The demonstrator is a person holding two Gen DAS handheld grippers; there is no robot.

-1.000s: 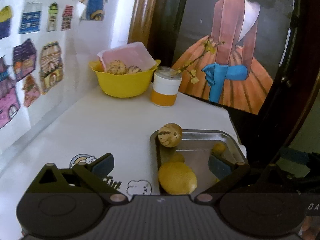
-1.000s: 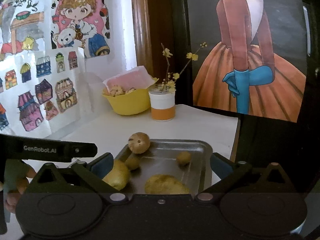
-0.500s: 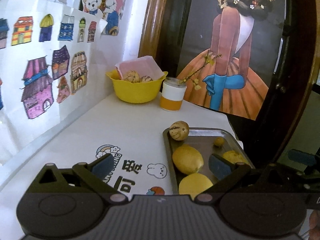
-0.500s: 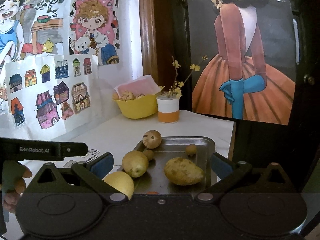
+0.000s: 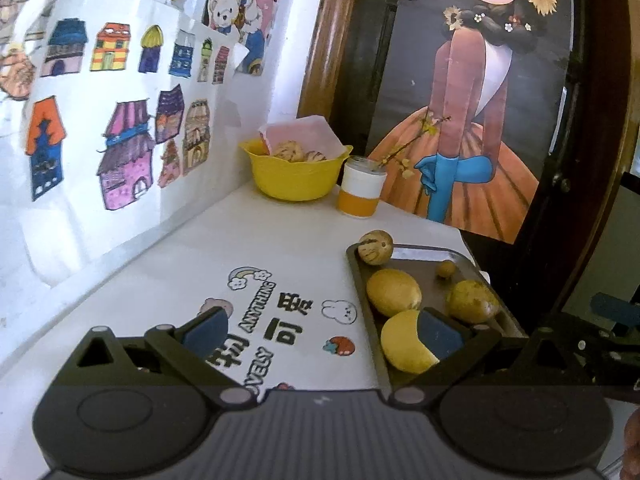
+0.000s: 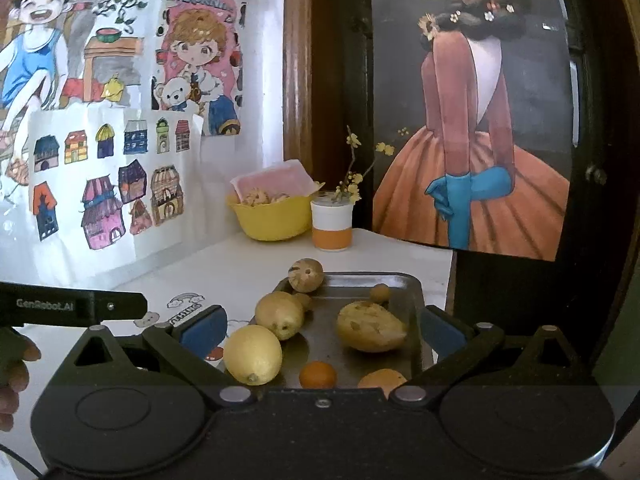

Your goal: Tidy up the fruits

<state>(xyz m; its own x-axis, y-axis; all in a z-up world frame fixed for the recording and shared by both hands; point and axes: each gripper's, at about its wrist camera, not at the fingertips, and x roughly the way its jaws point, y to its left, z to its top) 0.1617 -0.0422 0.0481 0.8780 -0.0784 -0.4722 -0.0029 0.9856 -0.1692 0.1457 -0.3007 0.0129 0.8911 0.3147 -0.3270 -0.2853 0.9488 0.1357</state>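
The left gripper (image 5: 320, 330) hangs over the white table (image 5: 256, 248) with its jaws wide apart and nothing between them. Its left pad sits above the printed words on the table. Its right pad overlaps a lemon (image 5: 404, 340) at the near end of the metal tray (image 5: 420, 250). Whether pad and lemon touch, I cannot tell. Just ahead of that pad lie a 2nd yellow fruit (image 5: 393, 292) and a speckled mango (image 5: 472, 301). Farther ahead, a striped round fruit (image 5: 375, 247) rests on the tray's far left corner, with a small round fruit (image 5: 445, 269) to its right. Well ahead of the jaws stand a yellow bowl (image 5: 294, 176), which holds more striped fruit and a pink sheet, and a white and orange cup (image 5: 361, 190) beside it.

The right gripper (image 6: 320, 330) also has its jaws wide apart and empty, and the tray (image 6: 400, 280) lies between them. The lemon (image 6: 253, 354) sits just inside the left pad, with the 2nd yellow fruit (image 6: 279, 314) beyond it. The mango (image 6: 370, 326) lies nearer the right pad. A small orange (image 6: 318, 374) and part of another orange fruit (image 6: 380, 380) show close to the gripper body between the jaws. The striped round fruit (image 6: 306, 275) is ahead at the far left corner, and the bowl (image 6: 272, 216) and cup (image 6: 332, 226) stand well beyond. To the left of the left pad, a hand (image 6: 14, 376) holds the other gripper's black body.
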